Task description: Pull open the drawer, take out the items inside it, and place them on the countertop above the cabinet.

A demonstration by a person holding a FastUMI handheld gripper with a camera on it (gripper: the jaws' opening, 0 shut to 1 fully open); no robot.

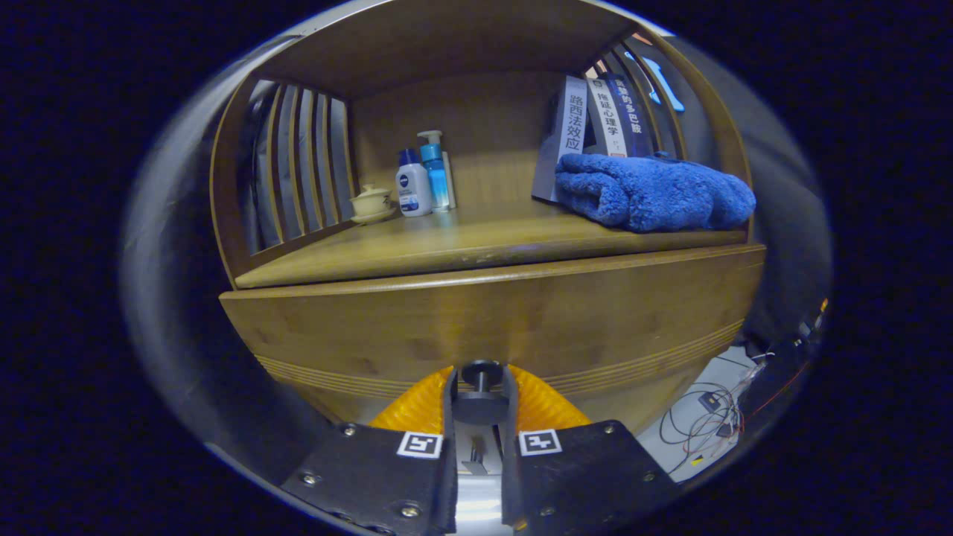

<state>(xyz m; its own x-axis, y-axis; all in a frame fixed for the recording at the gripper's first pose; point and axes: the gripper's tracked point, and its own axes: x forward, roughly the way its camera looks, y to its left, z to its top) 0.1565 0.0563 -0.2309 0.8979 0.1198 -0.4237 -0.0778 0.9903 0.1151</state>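
Gripper view: the gripper (pixel 480 394) has its two fingers closed against the dark round metal knob (pixel 480 390) of the wooden drawer front (pixel 491 327), which sits shut in the brown bamboo cabinet. On the countertop (pixel 447 249) above lie one folded fluffy blue towel (pixel 651 192), three upright books (pixel 599 119) behind it, two bottles (pixel 423 181) and one small cream lidded cup (pixel 371 202). Slatted side rails (pixel 294 164) flank the shelf. Loose cables (pixel 707 420) lie on the pale floor beside the cabinet.

Gripper (pixel 480 398) fingers clamp drawer knob (pixel 480 387), centre of drawer front (pixel 491 320). Countertop (pixel 447 249) above: cup (pixel 371 202) left, two bottles (pixel 423 182) beside it, towel (pixel 651 192) right, books (pixel 599 112) behind towel.
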